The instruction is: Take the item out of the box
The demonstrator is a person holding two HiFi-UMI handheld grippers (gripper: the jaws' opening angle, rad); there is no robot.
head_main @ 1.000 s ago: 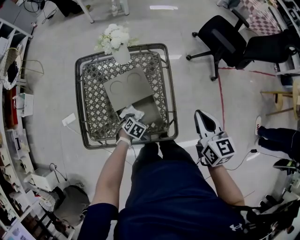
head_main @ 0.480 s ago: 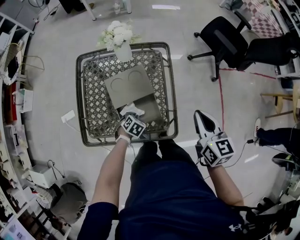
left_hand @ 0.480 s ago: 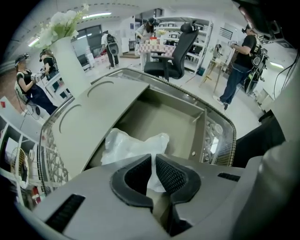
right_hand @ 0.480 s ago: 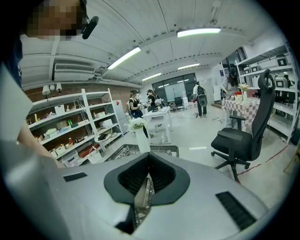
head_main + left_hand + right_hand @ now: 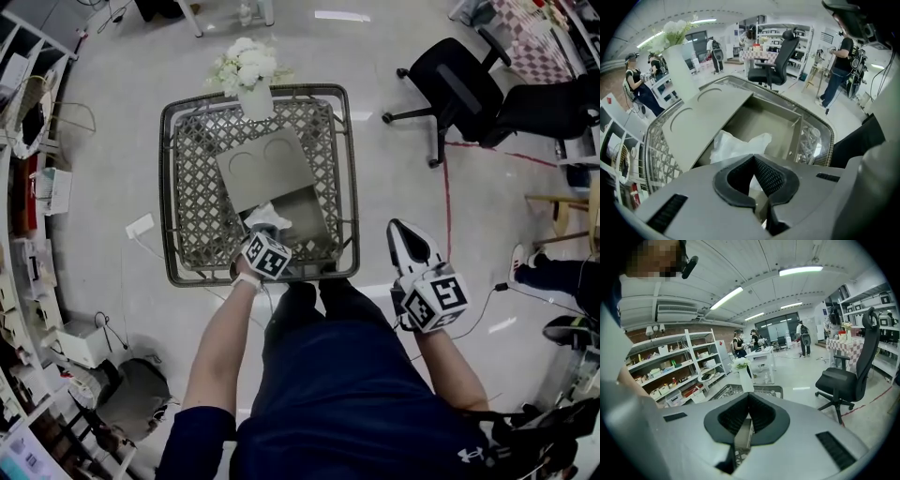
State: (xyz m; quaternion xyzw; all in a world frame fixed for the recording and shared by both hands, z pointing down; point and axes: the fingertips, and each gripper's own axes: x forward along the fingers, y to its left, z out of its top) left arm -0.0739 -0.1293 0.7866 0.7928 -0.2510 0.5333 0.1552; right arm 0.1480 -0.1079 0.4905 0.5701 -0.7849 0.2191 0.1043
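An open beige cardboard box [image 5: 305, 216] lies on a wire-mesh table [image 5: 192, 197], its lid flap [image 5: 265, 169] folded back. A crumpled white bag-like item [image 5: 266, 218] sticks up at the box's near-left corner. My left gripper [image 5: 262, 236] reaches over the table's near rim, its jaws shut on the top of this white item [image 5: 736, 145]. In the left gripper view the left gripper's tips [image 5: 753, 158] meet over the white material, with the box's inside [image 5: 773, 126] beyond. My right gripper [image 5: 404, 230] hangs shut and empty off the table's right side, and its jaws [image 5: 749, 397] are together.
A white vase of flowers [image 5: 246, 70] stands at the table's far edge. A black office chair [image 5: 450, 84] is on the floor to the right. Shelves [image 5: 28, 187] line the left wall. Other people stand farther back in the room.
The left gripper's jaws have closed on the white item at the box's near corner. Both hands have stayed almost where they were.
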